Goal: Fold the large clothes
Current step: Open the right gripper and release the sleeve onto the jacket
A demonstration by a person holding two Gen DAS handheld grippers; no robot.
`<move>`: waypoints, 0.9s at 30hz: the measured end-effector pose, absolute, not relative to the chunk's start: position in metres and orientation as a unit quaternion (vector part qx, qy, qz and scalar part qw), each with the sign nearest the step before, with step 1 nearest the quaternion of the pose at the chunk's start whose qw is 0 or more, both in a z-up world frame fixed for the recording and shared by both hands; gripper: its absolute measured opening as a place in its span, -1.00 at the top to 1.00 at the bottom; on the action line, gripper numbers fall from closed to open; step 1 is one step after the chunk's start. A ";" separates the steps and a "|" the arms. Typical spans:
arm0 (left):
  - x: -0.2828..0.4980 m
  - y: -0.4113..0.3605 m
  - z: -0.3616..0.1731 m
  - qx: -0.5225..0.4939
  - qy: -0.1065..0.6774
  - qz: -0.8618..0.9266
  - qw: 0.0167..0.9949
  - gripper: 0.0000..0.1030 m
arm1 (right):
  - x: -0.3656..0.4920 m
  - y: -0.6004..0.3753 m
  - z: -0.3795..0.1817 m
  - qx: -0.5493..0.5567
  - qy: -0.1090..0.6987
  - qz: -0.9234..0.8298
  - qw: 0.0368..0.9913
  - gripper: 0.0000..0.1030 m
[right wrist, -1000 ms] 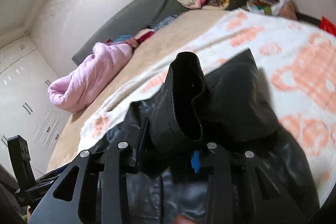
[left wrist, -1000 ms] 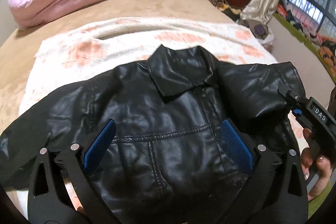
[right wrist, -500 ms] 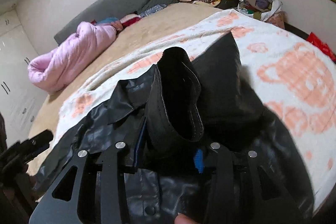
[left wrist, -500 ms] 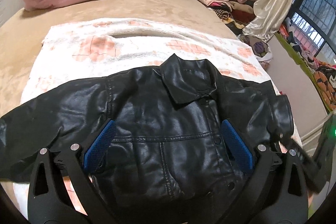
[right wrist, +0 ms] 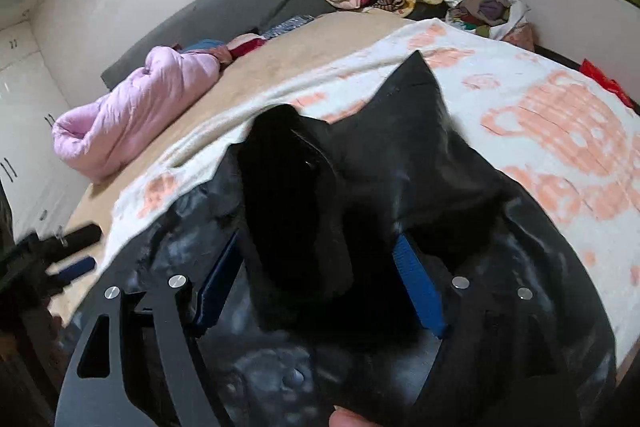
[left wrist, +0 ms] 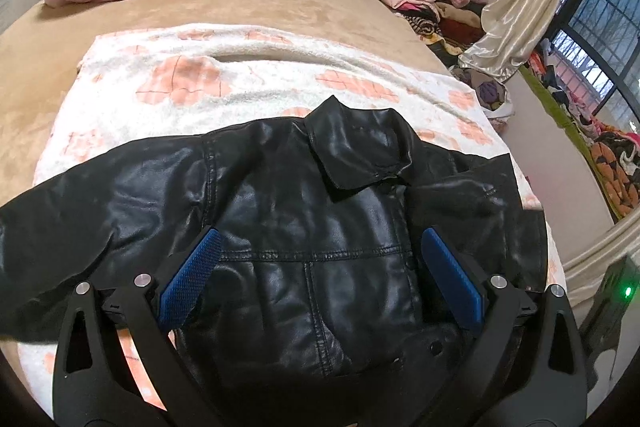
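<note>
R jaws just spread off one sleeve (right wrist: 296,211) of one jacket (left wrist: 312,227); L jaws apart.

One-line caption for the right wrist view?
Right gripper, fingers just opened, lets go of the jacket sleeve cuff over the blanket.

Both wrist cameras look down, close, at 1 shared black jacket (left wrist: 312,227).
</note>
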State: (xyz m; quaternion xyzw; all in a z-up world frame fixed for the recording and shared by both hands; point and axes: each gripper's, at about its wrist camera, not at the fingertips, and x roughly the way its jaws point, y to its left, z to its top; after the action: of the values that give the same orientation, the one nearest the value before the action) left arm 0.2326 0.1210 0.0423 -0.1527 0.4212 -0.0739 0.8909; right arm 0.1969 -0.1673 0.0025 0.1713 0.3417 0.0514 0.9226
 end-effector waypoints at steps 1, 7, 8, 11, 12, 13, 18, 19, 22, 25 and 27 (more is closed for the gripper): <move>0.233 0.121 0.042 -0.151 0.422 -0.075 0.891 -0.82 | 0.192 -0.169 0.001 0.170 0.338 0.056 0.924 -0.46; 0.235 0.120 0.038 -0.152 0.427 -0.076 0.888 -0.82 | 0.157 -0.162 0.008 0.124 0.295 0.084 0.944 -0.46; 0.235 0.119 0.038 -0.150 0.428 -0.078 0.888 -0.82 | 0.156 -0.163 0.009 0.123 0.288 0.085 0.946 -0.46; 0.234 0.114 0.035 -0.147 0.432 -0.086 0.886 -0.82 | 0.169 -0.166 0.009 0.129 0.293 0.082 0.944 -0.28; 0.234 0.112 0.035 -0.147 0.434 -0.090 0.884 -0.82 | 0.175 -0.166 0.008 0.134 0.298 0.086 0.941 -0.09; 0.234 0.111 0.034 -0.147 0.435 -0.093 0.883 -0.82 | 0.180 -0.164 0.008 0.130 0.298 0.085 0.942 0.28; 0.231 0.112 0.040 -0.152 0.427 -0.099 0.886 -0.82 | 0.193 -0.142 0.017 0.127 0.292 0.138 0.938 0.80; 0.231 0.113 0.041 -0.155 0.425 -0.099 0.886 -0.82 | 0.194 -0.136 0.021 0.125 0.289 0.152 0.937 0.80; 0.229 0.121 0.044 -0.169 0.421 -0.102 0.885 -0.82 | 0.197 -0.113 0.032 0.125 0.283 0.209 0.928 0.78; 0.229 0.130 0.048 -0.178 0.416 -0.099 0.886 -0.82 | 0.199 -0.089 0.041 0.132 0.296 0.278 0.904 0.36; 0.228 0.137 0.050 -0.188 0.413 -0.097 0.886 -0.82 | 0.191 -0.081 0.048 0.130 0.285 0.304 0.900 0.18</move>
State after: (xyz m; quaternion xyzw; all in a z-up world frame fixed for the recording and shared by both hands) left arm 0.2282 0.1370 0.0500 -0.1876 0.4132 -0.0969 0.8858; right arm 0.1914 -0.0812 0.0483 0.1299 0.2847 0.3038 0.8999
